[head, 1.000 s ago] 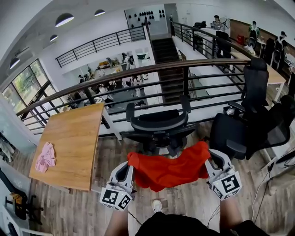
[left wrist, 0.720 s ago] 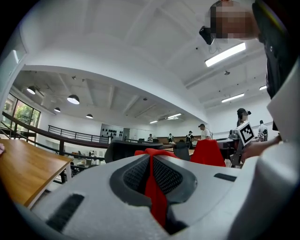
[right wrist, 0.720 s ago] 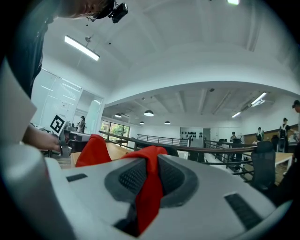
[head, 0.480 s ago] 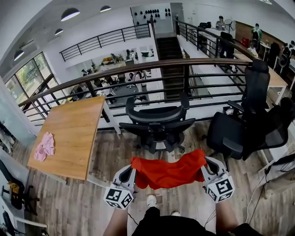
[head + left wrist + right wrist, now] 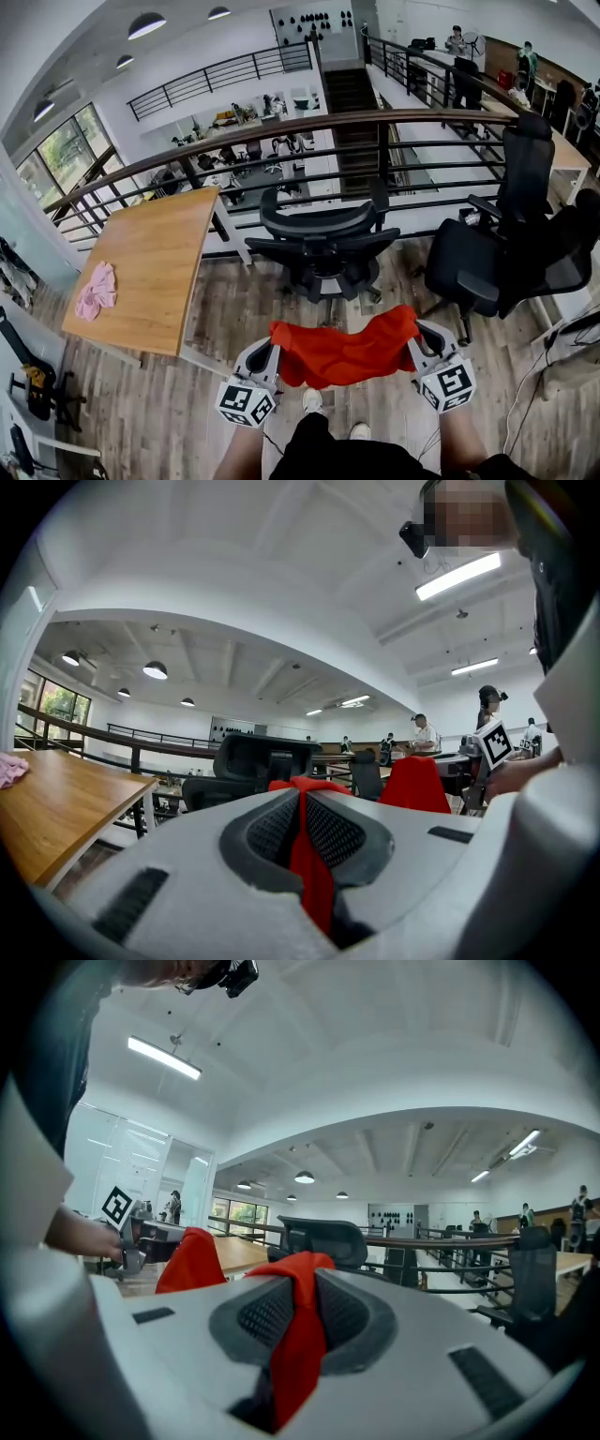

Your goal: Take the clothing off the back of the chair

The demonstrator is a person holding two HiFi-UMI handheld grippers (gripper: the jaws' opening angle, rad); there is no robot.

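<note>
- Red garment [image 5: 345, 352] is off the black office chair [image 5: 319, 239]. It hangs in front of the chair on the person's side, clear of the backrest.
- Left gripper [image 5: 270, 345]: jaws nearly together, pinching one top corner of the garment thin.
- Right gripper [image 5: 419, 337]: jaws clamped on the other corner, over a thicker fold.
- Two-corner hold likely keeps the cloth spread, sagging mid-span.
- Removal looks done.

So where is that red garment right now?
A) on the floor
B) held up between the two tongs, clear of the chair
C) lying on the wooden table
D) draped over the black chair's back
B: the red garment hangs between the left tongs and the right tongs, each shut on an end, apart from the black chair.
</note>
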